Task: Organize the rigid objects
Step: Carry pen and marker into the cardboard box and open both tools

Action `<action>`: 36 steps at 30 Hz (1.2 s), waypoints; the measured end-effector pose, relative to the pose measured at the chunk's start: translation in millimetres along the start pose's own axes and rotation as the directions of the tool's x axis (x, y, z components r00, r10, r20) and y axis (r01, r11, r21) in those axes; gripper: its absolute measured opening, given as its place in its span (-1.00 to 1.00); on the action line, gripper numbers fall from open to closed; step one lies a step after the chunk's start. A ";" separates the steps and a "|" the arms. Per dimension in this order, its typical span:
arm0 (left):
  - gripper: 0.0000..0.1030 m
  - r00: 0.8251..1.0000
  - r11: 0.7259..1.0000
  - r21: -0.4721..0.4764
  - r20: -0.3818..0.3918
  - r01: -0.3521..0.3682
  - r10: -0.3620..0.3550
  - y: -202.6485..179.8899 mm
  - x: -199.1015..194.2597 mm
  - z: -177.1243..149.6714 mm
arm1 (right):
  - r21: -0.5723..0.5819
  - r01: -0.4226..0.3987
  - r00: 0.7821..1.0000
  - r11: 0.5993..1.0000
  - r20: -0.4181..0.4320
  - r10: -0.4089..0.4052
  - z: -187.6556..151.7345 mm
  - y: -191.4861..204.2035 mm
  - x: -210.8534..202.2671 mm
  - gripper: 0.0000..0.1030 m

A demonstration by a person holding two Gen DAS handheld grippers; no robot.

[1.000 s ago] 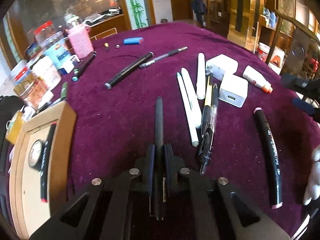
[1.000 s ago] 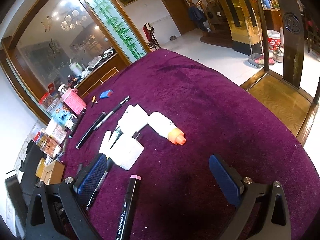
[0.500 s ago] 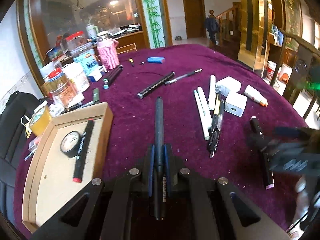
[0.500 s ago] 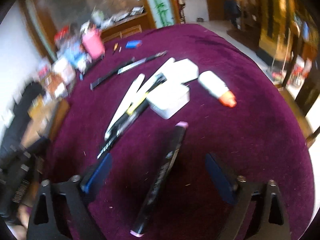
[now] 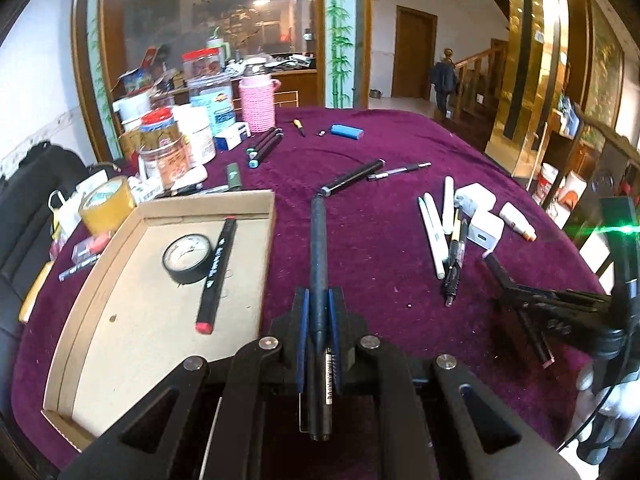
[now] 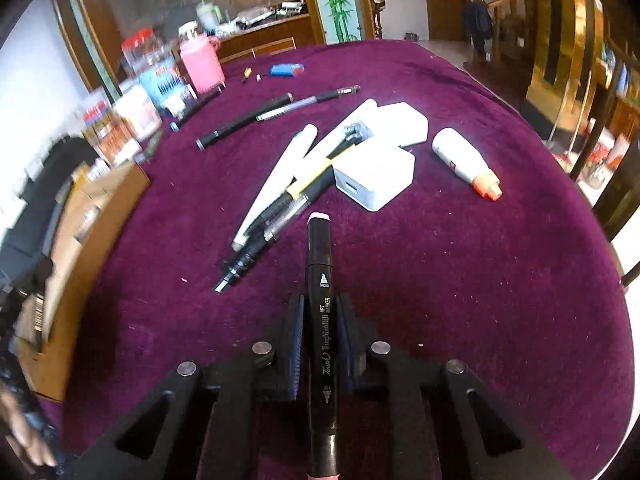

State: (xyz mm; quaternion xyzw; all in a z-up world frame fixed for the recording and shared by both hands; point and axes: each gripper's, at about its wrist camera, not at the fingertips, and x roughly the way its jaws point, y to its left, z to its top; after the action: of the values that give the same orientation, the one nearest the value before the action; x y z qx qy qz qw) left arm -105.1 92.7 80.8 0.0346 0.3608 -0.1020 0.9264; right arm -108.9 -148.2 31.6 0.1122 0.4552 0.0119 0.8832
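Observation:
My left gripper [image 5: 318, 304] is shut on a long black pen [image 5: 319, 248] and holds it above the purple table, just right of the cardboard tray [image 5: 256, 216]. The tray holds a black tape roll [image 5: 186, 253] and a red-tipped marker [image 5: 216, 272]. My right gripper [image 6: 320, 312] is shut on a black pink-capped art marker [image 6: 319, 280], which points forward along the fingers. The right gripper also shows in the left wrist view [image 5: 508, 290] at the right. A cluster of loose pens [image 6: 280, 184] lies ahead of it.
Two white chargers [image 6: 376, 176], a white tube with an orange cap [image 6: 464, 162], two dark pens [image 6: 244, 120] and a blue block [image 6: 286, 69] lie on the table. Jars, a pink cup [image 5: 257, 100] and a tape roll [image 5: 106, 204] crowd the left edge.
My right gripper swung left over the pink-capped marker and closed on it. My left gripper, still holding the pen, rose and drew back, bringing the tray into fuller view.

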 end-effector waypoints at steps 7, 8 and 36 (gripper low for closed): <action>-0.82 0.999 0.993 -0.111 -0.007 0.030 -0.031 39.4 -7.9 -1.9 | 0.026 -0.201 0.979 0.979 0.045 0.200 10.9 24.7 -29.6 -0.68; -0.82 1.000 0.992 -0.125 -0.007 0.028 -0.030 46.2 -9.1 -1.1 | 0.021 -0.227 0.973 0.974 0.042 0.226 13.7 32.7 -30.9 -0.68; -0.79 0.974 0.955 -0.272 -0.217 -0.117 0.058 197.9 106.5 41.1 | -0.034 -0.343 0.934 0.939 -0.122 0.337 82.9 237.1 88.7 -0.66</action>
State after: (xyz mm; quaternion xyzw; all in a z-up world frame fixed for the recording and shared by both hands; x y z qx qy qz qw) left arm 41.0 262.9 37.3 -0.0716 0.4640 -0.0040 0.8829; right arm 29.2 78.2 56.6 0.1643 0.4781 0.1834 0.8431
